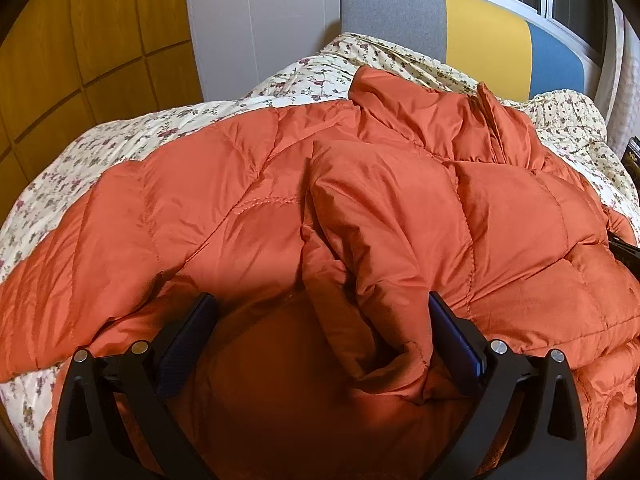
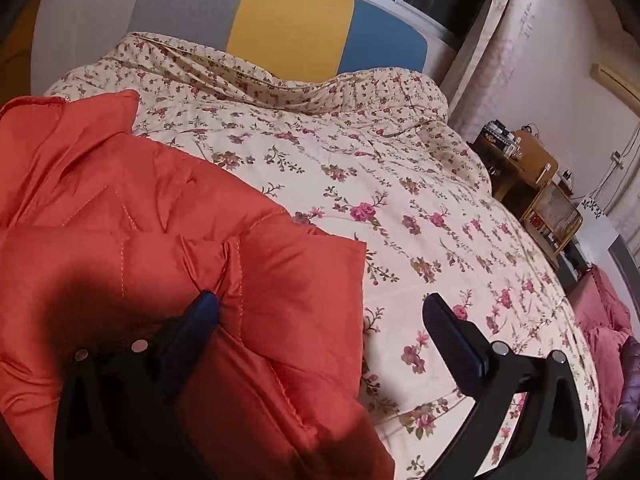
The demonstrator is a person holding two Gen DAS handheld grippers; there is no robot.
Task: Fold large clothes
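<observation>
**Both tools released over the jacket, fold not yet taken**

An orange puffer jacket (image 1: pixel 400 208) lies spread on the bed (image 2: pixel 400 208), over a floral quilt. Its collar points toward the headboard (image 2: pixel 288 20) and its hem toward the person, so its long axis runs straight away from both tools.

The left tool (image 1: pixel 320 332) hangs low over the near part of the jacket, jaws spread wide. A puffy fold, most likely a sleeve laid across the body, comes down between the jaws and sits against the right-hand finger; the left-hand finger rests just beside the fabric. Nothing is pinched.

The right tool (image 2: pixel 320 320) is also released, jaws wide apart. Its left finger touches a creased seam at the jacket's right edge (image 2: pixel 240 280); its right finger is over bare quilt. So the jacket lies to the left of this tool, and its free edge runs between the jaws.

My reading: the left tool is nearer the bulk of the garment and already straddles the sleeve, so it is better placed to close first. The right tool needs a small shift leftward to get both fingers around the edge. The fill is thick and slippery, so a shallow bite could slip off
</observation>
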